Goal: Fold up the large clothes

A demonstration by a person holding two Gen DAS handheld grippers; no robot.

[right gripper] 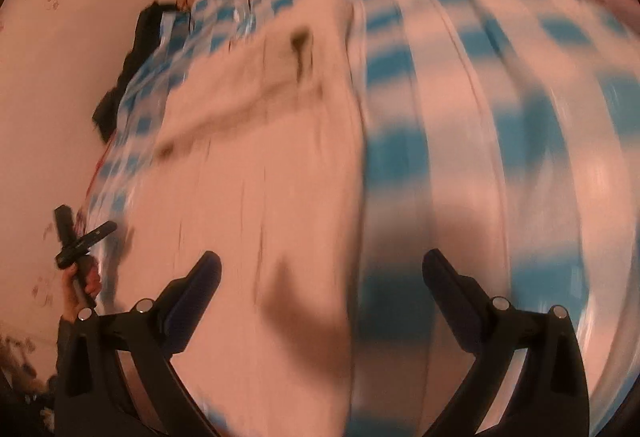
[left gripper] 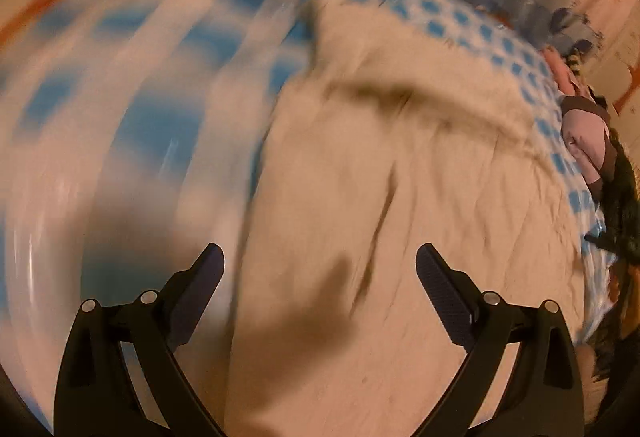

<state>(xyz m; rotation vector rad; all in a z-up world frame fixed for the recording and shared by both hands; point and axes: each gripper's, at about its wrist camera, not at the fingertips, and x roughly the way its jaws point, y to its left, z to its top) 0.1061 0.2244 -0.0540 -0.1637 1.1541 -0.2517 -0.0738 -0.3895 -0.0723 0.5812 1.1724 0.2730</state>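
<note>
A cream garment [left gripper: 380,197] is lying spread on the blue-checked bedsheet [right gripper: 460,117]. Both the left gripper [left gripper: 320,269] and right gripper [right gripper: 322,273] are being held apart, empty, above it; an edge probably needs gripping next.

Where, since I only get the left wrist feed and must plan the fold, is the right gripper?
Observer: The right gripper is open over the cream garment, at the edge where it meets the checked sheet.
Operator: Is any cloth in it?
Observer: No, nothing lies between its fingers.
Operator: Does that camera catch my left gripper?
Observer: Yes. The left gripper shows at the far left of that view, held in a hand close to the wall.
</note>
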